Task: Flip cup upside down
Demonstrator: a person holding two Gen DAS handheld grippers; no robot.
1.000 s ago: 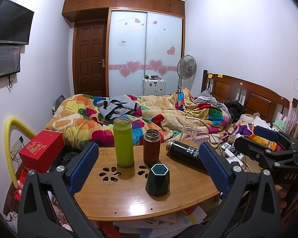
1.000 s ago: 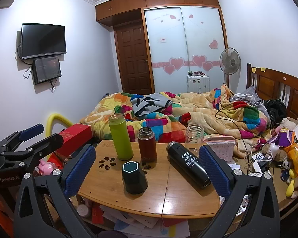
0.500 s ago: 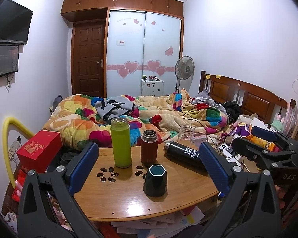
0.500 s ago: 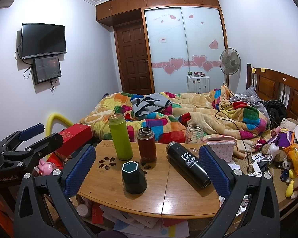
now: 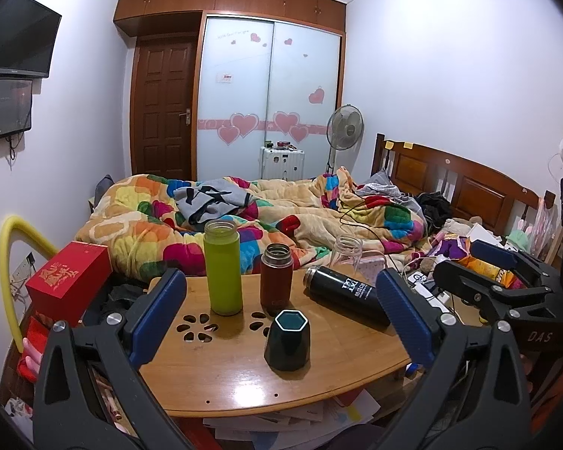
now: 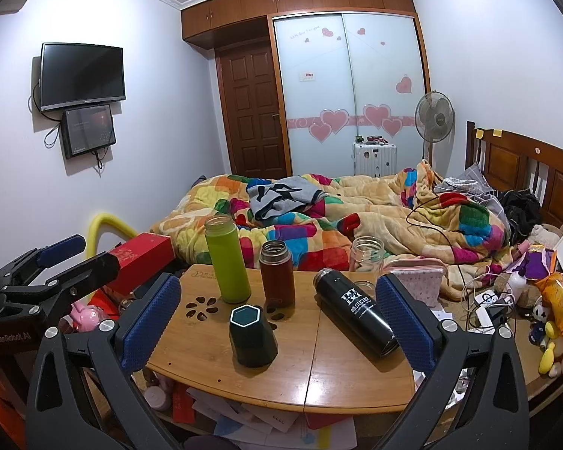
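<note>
A dark green hexagonal cup [image 5: 288, 339] stands on the wooden table [image 5: 225, 378], narrow end up; it also shows in the right wrist view [image 6: 252, 335]. My left gripper [image 5: 281, 317] is open and empty, held back from the table's near edge, with the cup between its blue pads [image 5: 157, 311]. My right gripper [image 6: 279, 317] is open and empty too, with the cup left of centre between its fingers [image 6: 403, 322]. Each gripper shows at the edge of the other's view: the right [image 5: 506, 281], the left [image 6: 48, 266].
On the table stand a lime green bottle [image 5: 222, 267] and a red-brown bottle [image 5: 276, 276]; a black flask [image 5: 343, 294] lies on its side. A glass jar [image 6: 366, 254] stands at the far edge. A red box [image 5: 69, 275] sits left; a cluttered bed lies behind.
The left gripper has drifted slightly back and to the right, so the table objects sit a little lower-left in its view. The right gripper has hardly moved. Nothing was grasped.
</note>
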